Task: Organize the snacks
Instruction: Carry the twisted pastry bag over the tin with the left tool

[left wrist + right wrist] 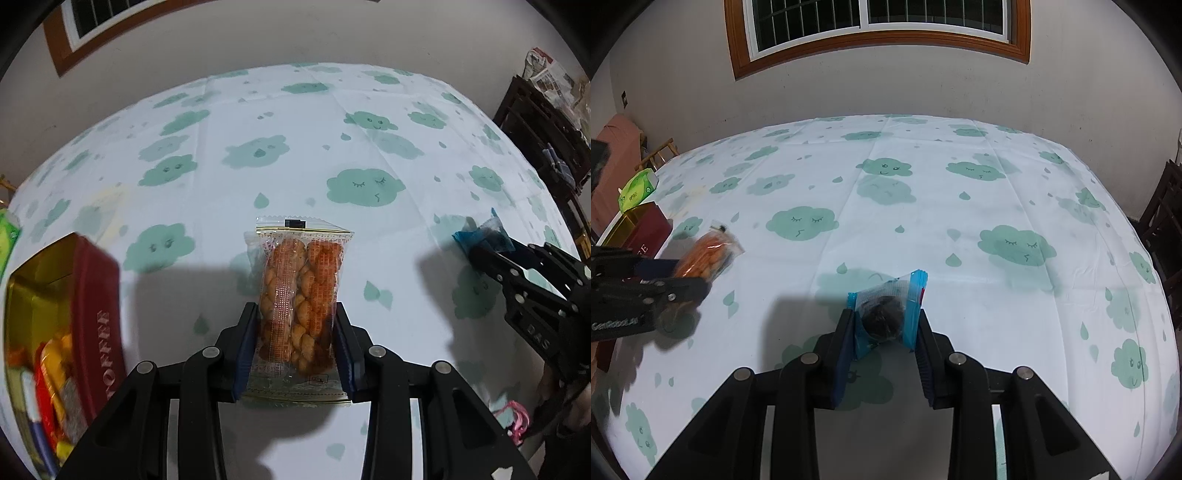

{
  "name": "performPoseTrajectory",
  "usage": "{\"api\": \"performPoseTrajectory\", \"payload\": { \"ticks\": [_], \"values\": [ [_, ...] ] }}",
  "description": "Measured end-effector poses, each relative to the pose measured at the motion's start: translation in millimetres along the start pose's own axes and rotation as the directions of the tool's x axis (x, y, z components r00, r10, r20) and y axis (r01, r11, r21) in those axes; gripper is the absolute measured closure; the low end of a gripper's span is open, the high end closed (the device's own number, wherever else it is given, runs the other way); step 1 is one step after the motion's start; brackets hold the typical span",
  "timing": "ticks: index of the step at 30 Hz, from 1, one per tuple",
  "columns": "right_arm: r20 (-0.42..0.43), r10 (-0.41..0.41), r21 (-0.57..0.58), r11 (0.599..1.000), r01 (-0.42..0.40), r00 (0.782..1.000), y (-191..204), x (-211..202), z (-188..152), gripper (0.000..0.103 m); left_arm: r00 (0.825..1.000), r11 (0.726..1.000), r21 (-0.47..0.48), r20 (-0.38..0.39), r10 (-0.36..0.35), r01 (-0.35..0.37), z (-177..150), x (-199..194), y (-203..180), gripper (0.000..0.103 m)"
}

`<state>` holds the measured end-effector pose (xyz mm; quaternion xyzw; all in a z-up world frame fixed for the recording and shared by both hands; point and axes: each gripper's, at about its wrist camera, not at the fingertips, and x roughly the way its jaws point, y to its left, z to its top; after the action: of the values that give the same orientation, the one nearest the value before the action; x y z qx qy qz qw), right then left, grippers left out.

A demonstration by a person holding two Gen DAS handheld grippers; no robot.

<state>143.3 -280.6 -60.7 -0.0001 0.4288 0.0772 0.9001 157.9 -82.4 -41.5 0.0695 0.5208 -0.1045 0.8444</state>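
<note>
My left gripper (295,314) is shut on a clear packet of orange twisted snacks (299,295), held above the cloud-print tablecloth (258,155). From the right wrist view the same packet (705,251) shows at the left, clamped by the left gripper (689,280). My right gripper (884,319) is shut on a small blue packet with a dark round snack (886,314) inside. In the left wrist view that blue packet (480,236) sits at the right, in the right gripper (480,251). A red tin (94,314) with a gold inside stands at the left, with several wrapped snacks in it.
A green box (637,190) stands behind the red tin (646,230) at the table's left edge. A pink item (517,417) lies near the front right. Dark wooden shelving (546,133) stands past the table's right side. A wall with a window (879,26) lies beyond.
</note>
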Motion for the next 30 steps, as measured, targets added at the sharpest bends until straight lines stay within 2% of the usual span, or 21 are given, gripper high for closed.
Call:
{"api": "performPoseTrajectory", "payload": {
  "ticks": [7,10,15,22,30],
  "values": [
    [-0.002,-0.01,-0.009,1.0,0.01,1.0,1,0,0,0.072,0.999,1.0,-0.015,0.032,0.02,-0.019,-13,-33,-1,0.069],
    [-0.002,-0.013,-0.011,1.0,0.013,1.0,2,1,0,0.072,0.997,0.999,-0.018,0.056,0.05,-0.049,-19,-48,0,0.068],
    [-0.003,-0.018,-0.015,1.0,0.018,1.0,2,1,0,0.072,0.994,0.997,-0.052,0.083,0.069,-0.065,-27,-74,13,0.068],
    [-0.003,-0.024,-0.02,1.0,0.023,1.0,3,1,0,0.072,0.985,0.981,-0.147,0.097,0.14,-0.125,-35,-97,63,0.068],
    [-0.003,-0.024,-0.02,1.0,0.024,1.0,3,1,0,0.072,0.973,0.947,-0.244,0.046,0.228,-0.21,-54,-99,124,0.068]
  ]
}}
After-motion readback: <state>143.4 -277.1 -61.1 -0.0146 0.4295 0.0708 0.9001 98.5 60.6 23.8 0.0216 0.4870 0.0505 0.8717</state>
